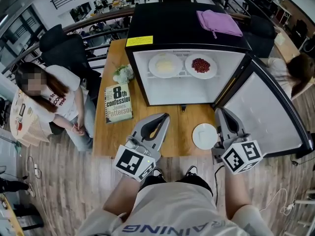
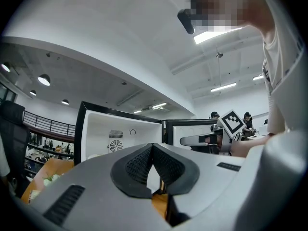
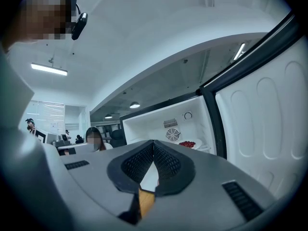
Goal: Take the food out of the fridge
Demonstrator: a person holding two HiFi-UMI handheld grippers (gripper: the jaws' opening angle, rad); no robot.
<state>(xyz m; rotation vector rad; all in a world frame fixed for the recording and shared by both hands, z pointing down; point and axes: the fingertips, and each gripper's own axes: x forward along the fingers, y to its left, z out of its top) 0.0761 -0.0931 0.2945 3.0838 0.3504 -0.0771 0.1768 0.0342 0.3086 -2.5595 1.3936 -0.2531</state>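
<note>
A black mini fridge (image 1: 140,73) stands open on the wooden table (image 1: 184,124). On its white shelf sit a plate of pale food (image 1: 165,64) and a plate of red food (image 1: 201,65). The red food (image 3: 187,144) also shows in the right gripper view. My left gripper (image 1: 164,117) hovers level in front of the fridge's lower left, jaws shut and empty (image 2: 152,147). My right gripper (image 1: 220,112) is by the door hinge side, shut with nothing in it (image 3: 153,143). An empty white plate (image 1: 204,135) lies on the table between the two grippers.
The fridge door (image 1: 266,112) swings out to the right. A purple cloth (image 1: 218,22) lies on the fridge top. A paperback book (image 1: 118,103) and a small bunch of flowers (image 1: 123,73) lie left of the fridge. A person (image 1: 54,102) sits at the table's left side.
</note>
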